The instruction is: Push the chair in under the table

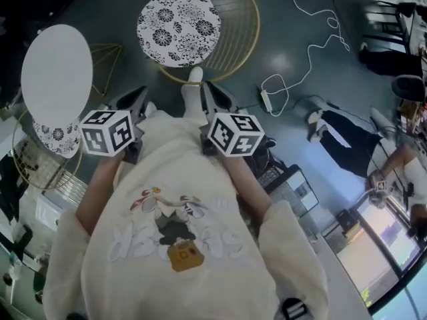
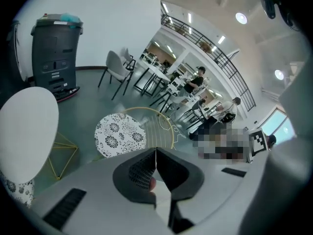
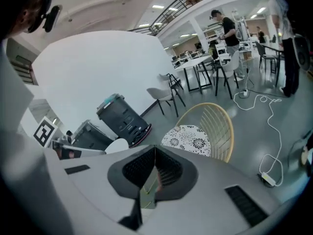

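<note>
A chair with a gold wire back and a black-and-white flowered seat (image 1: pixel 179 29) stands on the grey floor ahead of me. It also shows in the left gripper view (image 2: pixel 120 133) and the right gripper view (image 3: pixel 195 137). The round white table (image 1: pixel 57 72) stands to its left, apart from it. My left gripper (image 1: pixel 137 99) and right gripper (image 1: pixel 212 93) are held in front of my cream sweatshirt, short of the chair and touching nothing. Both are shut and empty, with the jaws meeting in a thin line in the left gripper (image 2: pixel 155 153) and the right gripper (image 3: pixel 154 151).
A second flowered seat (image 1: pixel 57 139) sits partly under the table's near edge. A white cable and power strip (image 1: pixel 267 99) lie on the floor to the right. Grey machines (image 2: pixel 54 48) stand by the wall. Desks, chairs and people fill the background.
</note>
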Action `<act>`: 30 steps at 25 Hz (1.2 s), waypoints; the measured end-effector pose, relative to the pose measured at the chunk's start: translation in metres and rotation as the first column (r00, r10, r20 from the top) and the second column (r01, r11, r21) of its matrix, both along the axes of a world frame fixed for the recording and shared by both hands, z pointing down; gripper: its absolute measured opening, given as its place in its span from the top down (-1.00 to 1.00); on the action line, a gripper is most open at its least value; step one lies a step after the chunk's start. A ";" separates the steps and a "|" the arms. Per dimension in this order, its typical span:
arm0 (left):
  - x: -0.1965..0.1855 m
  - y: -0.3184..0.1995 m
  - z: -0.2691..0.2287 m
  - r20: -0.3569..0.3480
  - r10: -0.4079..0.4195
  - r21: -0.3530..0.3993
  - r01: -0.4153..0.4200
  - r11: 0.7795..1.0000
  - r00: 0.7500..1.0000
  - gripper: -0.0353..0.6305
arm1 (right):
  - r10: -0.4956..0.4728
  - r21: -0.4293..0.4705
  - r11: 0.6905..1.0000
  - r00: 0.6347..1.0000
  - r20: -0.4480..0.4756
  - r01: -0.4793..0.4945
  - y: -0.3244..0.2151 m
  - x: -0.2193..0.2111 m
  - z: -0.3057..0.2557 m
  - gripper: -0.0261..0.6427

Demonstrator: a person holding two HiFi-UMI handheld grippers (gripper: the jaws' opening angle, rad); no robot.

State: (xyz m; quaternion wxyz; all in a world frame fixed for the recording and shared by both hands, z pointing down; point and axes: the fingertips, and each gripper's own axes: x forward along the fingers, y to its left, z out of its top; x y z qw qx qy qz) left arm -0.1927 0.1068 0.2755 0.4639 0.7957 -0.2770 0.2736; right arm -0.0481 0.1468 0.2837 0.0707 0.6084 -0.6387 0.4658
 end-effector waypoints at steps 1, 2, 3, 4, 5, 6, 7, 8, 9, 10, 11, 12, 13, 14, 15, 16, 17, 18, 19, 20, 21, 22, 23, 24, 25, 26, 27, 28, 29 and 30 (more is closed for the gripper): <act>0.012 -0.007 -0.002 0.004 0.000 0.005 0.000 1.000 1.000 0.86 | 0.029 -0.002 1.000 0.999 0.020 -0.029 -0.006 0.016 0.000 0.90; 0.024 -0.014 -0.003 0.009 -0.001 0.009 0.001 1.000 1.000 0.86 | 0.052 -0.006 0.999 0.998 0.039 -0.052 -0.012 0.032 0.002 0.90; 0.036 -0.021 -0.003 0.018 -0.002 0.014 0.002 1.000 1.000 0.86 | 0.068 -0.008 0.998 0.996 0.055 -0.067 -0.018 0.046 0.004 0.90; 0.046 -0.027 -0.001 0.030 -0.002 0.021 0.001 1.000 1.000 0.86 | 0.075 -0.006 0.997 0.995 0.067 -0.075 -0.025 0.059 0.006 0.90; 0.055 -0.034 0.002 0.045 -0.001 0.029 0.000 1.000 0.999 0.86 | 0.075 -0.002 0.997 0.994 0.077 -0.075 -0.032 0.071 0.009 0.90; 0.062 -0.041 0.005 0.060 -0.002 0.039 -0.001 0.999 0.998 0.86 | 0.071 0.003 0.997 0.994 0.085 -0.072 -0.038 0.082 0.012 0.90; 0.068 -0.048 0.007 0.074 -0.004 0.050 0.001 0.999 0.997 0.86 | 0.066 0.004 0.998 0.994 0.090 -0.066 -0.044 0.093 0.016 0.90; 0.072 -0.054 0.009 0.087 -0.011 0.060 0.006 0.998 0.996 0.86 | 0.061 0.000 0.998 0.994 0.091 -0.062 -0.048 0.103 0.020 0.90; 0.074 -0.060 0.011 0.103 -0.021 0.066 0.014 0.998 0.994 0.86 | 0.059 -0.008 0.998 0.994 0.090 -0.059 -0.053 0.113 0.025 0.90; 0.074 -0.065 0.013 0.120 -0.030 0.066 0.022 0.998 0.992 0.86 | 0.060 -0.017 0.998 0.994 0.088 -0.059 -0.057 0.121 0.030 0.90; 0.073 -0.068 0.017 0.136 -0.036 0.061 0.028 0.998 0.990 0.86 | 0.063 -0.023 0.998 0.994 0.085 -0.061 -0.061 0.129 0.033 0.90; 0.069 -0.070 0.023 0.150 -0.041 0.050 0.034 0.998 0.988 0.85 | 0.066 -0.026 0.998 0.995 0.079 -0.064 -0.065 0.135 0.037 0.90; 0.066 -0.072 0.032 0.160 -0.047 0.036 0.042 0.998 0.986 0.85 | 0.067 -0.028 0.997 0.995 0.070 -0.066 -0.069 0.139 0.041 0.90; 0.062 -0.074 0.043 0.168 -0.053 0.020 0.050 0.999 0.984 0.85 | 0.067 -0.034 0.997 0.996 0.057 -0.066 -0.072 0.143 0.047 0.90; 0.057 -0.077 0.055 0.177 -0.059 0.004 0.059 0.998 0.982 0.85 | 0.065 -0.042 0.997 0.997 0.044 -0.063 -0.075 0.146 0.054 0.90; 0.053 -0.080 0.066 0.187 -0.065 -0.007 0.067 0.998 0.980 0.85 | 0.060 -0.049 0.997 0.998 0.029 -0.058 -0.078 0.148 0.059 0.90; 0.048 -0.084 0.076 0.198 -0.072 -0.012 0.076 0.997 0.977 0.85 | 0.049 -0.051 0.998 0.999 0.012 -0.048 -0.080 0.149 0.063 0.90; 0.043 -0.088 0.084 0.210 -0.079 -0.012 0.083 0.996 0.974 0.85 | 0.034 -0.047 0.998 0.999 -0.010 -0.034 -0.083 0.151 0.066 0.90; 0.038 -0.093 0.091 0.222 -0.087 -0.011 0.092 0.996 0.971 0.85 | 0.018 -0.042 0.999 0.999 -0.036 -0.019 -0.085 0.152 0.066 0.90; 0.034 -0.096 0.098 0.233 -0.096 -0.017 0.102 0.995 0.968 0.85 | 0.004 -0.041 0.999 0.998 -0.063 -0.006 -0.086 0.155 0.067 0.90; 0.032 -0.099 0.104 0.241 -0.103 -0.027 0.112 0.993 0.965 0.85 | -0.006 -0.047 0.999 0.996 -0.086 0.002 -0.087 0.159 0.068 0.89; 0.031 -0.102 0.110 0.243 -0.106 -0.041 0.120 0.992 0.964 0.84 | -0.011 -0.059 0.998 0.995 -0.104 0.004 -0.089 0.164 0.071 0.89; 0.034 -0.104 0.117 0.239 -0.106 -0.054 0.122 0.991 0.965 0.81 | -0.010 -0.074 0.997 0.993 -0.117 0.001 -0.090 0.169 0.077 0.89; 0.038 -0.105 0.125 0.230 -0.101 -0.066 0.119 0.991 0.968 0.76 | -0.006 -0.089 0.996 0.992 -0.126 -0.005 -0.091 0.174 0.084 0.89; 0.044 -0.105 0.133 0.218 -0.092 -0.077 0.111 0.991 0.972 0.73 | -0.002 -0.103 0.995 0.991 -0.133 -0.012 -0.090 0.178 0.094 0.89; 0.053 -0.103 0.141 0.203 -0.079 -0.089 0.099 0.991 0.976 0.68 | 0.002 -0.117 0.993 0.990 -0.140 -0.018 -0.087 0.182 0.106 0.89; 0.064 -0.101 0.149 0.184 -0.065 -0.101 0.085 0.991 0.981 0.63 | 0.006 -0.133 0.991 0.989 -0.146 -0.025 -0.085 0.186 0.117 0.88; 0.076 -0.100 0.156 0.164 -0.053 -0.114 0.072 0.991 0.985 0.60 | 0.009 -0.150 0.988 0.989 -0.150 -0.032 -0.083 0.191 0.128 0.86; 0.088 -0.099 0.163 0.148 -0.044 -0.125 0.063 0.990 0.988 0.59 | 0.011 -0.166 0.985 0.988 -0.153 -0.037 -0.082 0.197 0.138 0.82; 0.099 -0.097 0.169 0.139 -0.038 -0.135 0.057 0.989 0.990 0.58 | 0.010 -0.180 0.983 0.988 -0.155 -0.038 -0.082 0.202 0.146 0.78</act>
